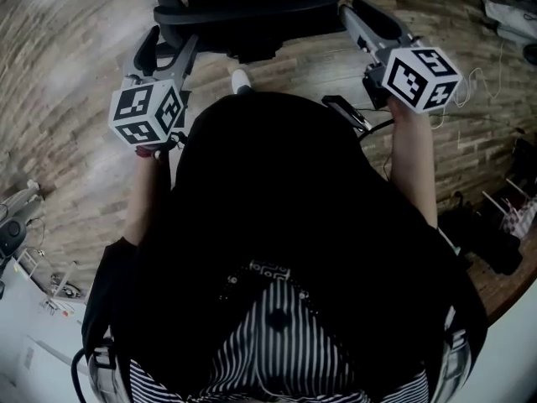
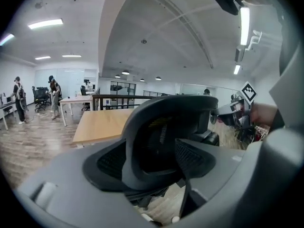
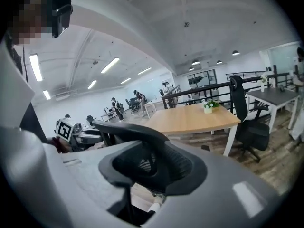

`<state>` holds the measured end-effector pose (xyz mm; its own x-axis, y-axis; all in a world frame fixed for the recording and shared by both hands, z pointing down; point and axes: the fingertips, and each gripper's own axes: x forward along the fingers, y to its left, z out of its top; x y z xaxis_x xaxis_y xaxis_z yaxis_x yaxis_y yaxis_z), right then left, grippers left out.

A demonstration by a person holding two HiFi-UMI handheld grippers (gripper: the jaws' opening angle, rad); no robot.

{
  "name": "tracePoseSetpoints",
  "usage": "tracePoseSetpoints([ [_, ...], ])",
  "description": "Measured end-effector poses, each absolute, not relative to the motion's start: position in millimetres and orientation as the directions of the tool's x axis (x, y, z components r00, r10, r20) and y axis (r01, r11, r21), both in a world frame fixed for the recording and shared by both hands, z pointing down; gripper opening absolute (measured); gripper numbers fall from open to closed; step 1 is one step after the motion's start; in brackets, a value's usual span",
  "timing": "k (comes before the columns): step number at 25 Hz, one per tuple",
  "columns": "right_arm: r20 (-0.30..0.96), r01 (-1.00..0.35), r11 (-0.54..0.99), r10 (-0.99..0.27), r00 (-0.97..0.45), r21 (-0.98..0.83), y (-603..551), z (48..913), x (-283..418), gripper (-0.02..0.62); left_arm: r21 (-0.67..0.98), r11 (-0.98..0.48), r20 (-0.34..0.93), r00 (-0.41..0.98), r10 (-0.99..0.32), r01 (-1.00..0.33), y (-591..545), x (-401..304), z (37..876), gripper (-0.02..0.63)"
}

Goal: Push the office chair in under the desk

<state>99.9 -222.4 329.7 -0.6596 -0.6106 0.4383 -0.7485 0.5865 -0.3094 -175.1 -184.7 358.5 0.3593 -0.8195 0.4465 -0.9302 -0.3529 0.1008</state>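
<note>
The black office chair (image 1: 243, 11) stands just ahead of me on the wood floor, with its back towards me. My left gripper (image 1: 165, 50) reaches to the left side of the chair back, and my right gripper (image 1: 371, 25) to the right side. Both stand open, and I see no pad pressing on the chair. In the left gripper view the chair's headrest (image 2: 166, 137) shows beyond the wide grey fingers (image 2: 57, 189). In the right gripper view the chair top (image 3: 152, 163) lies past the grey fingers (image 3: 237, 194). A light wooden desk (image 3: 194, 118) stands beyond the chair.
Another black chair (image 3: 247, 122) sits at the desk's right end. Cables and dark gear (image 1: 495, 225) lie on the floor at my right. Several people (image 2: 54, 96) stand far off among other desks. A dark railing (image 3: 209, 91) runs behind the desk.
</note>
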Motion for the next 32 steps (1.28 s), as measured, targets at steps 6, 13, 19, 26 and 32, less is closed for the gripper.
tracePoseSetpoints([
  [6, 0.513, -0.777, 0.560, -0.595, -0.619, -0.288, -250, 362, 76, 0.258, 0.120, -0.384, 0.494, 0.391, -0.777, -0.916, -219, -191, 390, 0.439],
  [13, 0.536, -0.788, 0.555, -0.594, -0.600, -0.267, -269, 372, 64, 0.285, 0.124, -0.444, 0.489, 0.444, -0.750, -0.887, -246, -187, 398, 0.459],
  [19, 0.517, -0.810, 0.520, -0.631, -0.579, -0.272, -272, 370, 64, 0.285, 0.124, -0.504, 0.465, 0.498, -0.732, -0.855, -260, -179, 396, 0.456],
  [26, 0.520, -0.841, 0.480, -0.667, -0.534, -0.248, -275, 368, 64, 0.282, 0.095, -0.612, 0.438, 0.585, -0.682, -0.785, -260, -167, 392, 0.380],
  [32, 0.556, -0.860, 0.460, -0.664, -0.499, -0.223, -274, 368, 64, 0.276, 0.076, -0.614, 0.439, 0.579, -0.687, -0.786, -260, -167, 393, 0.379],
])
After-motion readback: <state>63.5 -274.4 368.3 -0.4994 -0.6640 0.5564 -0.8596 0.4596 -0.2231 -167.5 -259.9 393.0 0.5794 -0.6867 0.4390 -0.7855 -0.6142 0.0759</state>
